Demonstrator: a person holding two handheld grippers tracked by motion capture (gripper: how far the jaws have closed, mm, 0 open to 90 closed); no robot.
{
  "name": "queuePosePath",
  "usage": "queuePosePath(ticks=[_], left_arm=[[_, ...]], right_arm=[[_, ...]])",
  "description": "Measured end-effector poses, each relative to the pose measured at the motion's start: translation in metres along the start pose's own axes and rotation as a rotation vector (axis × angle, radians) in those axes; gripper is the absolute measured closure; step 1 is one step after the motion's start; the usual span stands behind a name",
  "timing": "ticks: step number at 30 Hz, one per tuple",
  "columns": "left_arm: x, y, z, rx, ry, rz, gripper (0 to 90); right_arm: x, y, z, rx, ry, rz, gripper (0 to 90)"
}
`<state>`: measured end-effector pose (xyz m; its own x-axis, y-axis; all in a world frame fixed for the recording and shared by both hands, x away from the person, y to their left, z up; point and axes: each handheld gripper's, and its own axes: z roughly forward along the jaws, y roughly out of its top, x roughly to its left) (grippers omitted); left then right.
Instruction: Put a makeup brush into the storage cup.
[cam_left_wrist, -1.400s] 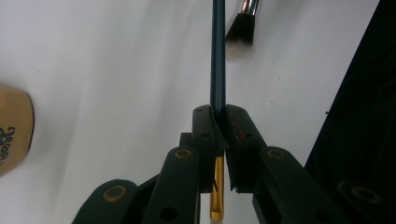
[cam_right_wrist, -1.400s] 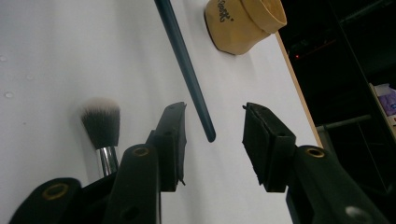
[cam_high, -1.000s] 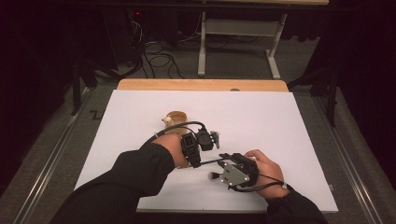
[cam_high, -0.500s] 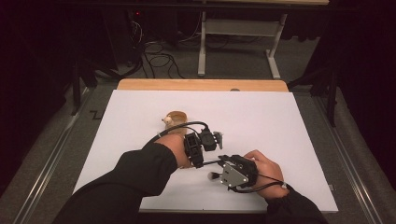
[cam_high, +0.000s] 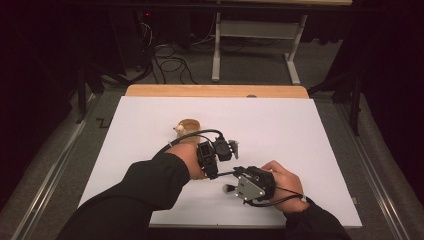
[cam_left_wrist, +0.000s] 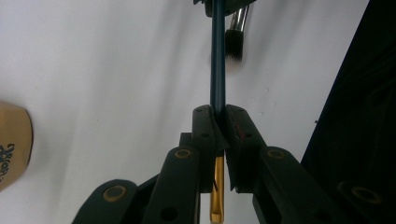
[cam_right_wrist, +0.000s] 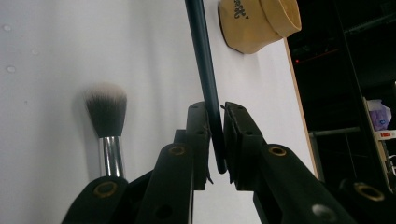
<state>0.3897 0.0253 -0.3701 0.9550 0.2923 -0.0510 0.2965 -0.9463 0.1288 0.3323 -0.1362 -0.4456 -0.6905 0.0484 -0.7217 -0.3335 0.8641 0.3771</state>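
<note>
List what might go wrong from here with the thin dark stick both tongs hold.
1. Both the left tongs and the right tongs clamp one thin stick; pulling apart or twisting may bend or snap it.
2. The makeup brush lies right beside the right tongs and may get knocked.
3. The tan cup stands close and could be bumped.

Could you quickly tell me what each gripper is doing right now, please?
Left gripper: closed on the dark blue rod.
Right gripper: jaws have just been closing, now shut on the same rod's other end; a makeup brush lies beside it.
</note>
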Motion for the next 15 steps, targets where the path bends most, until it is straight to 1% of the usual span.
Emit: queuePosePath(ticks=[2,6,7,11,15], left_arm=[[0.0002,-0.0002,-0.0007,-0.007,-0.002,-0.001,83.1],[0.0008,-0.0013,-0.0019,-0.017,-0.008,-0.005,82.9],[0.0011,-0.0018,-0.0030,-0.025,-0.007,-0.005,82.8],[0.0017,-0.0027,-0.0047,-0.034,0.002,-0.009,81.9],[0.0026,-0.0031,-0.0042,-0.027,0.014,-0.013,79.2]], right_arm=[[0.0005,0.0002,0.0000,0.005,-0.001,0.001,83.4],[0.0017,0.0012,-0.0004,0.011,0.000,-0.024,85.6],[0.0015,0.0013,0.0000,0.008,0.008,-0.031,86.1],[0.0015,0.0012,-0.0005,0.007,0.011,-0.026,87.0],[0.0014,0.0010,-0.0006,0.004,0.012,-0.026,87.2]])
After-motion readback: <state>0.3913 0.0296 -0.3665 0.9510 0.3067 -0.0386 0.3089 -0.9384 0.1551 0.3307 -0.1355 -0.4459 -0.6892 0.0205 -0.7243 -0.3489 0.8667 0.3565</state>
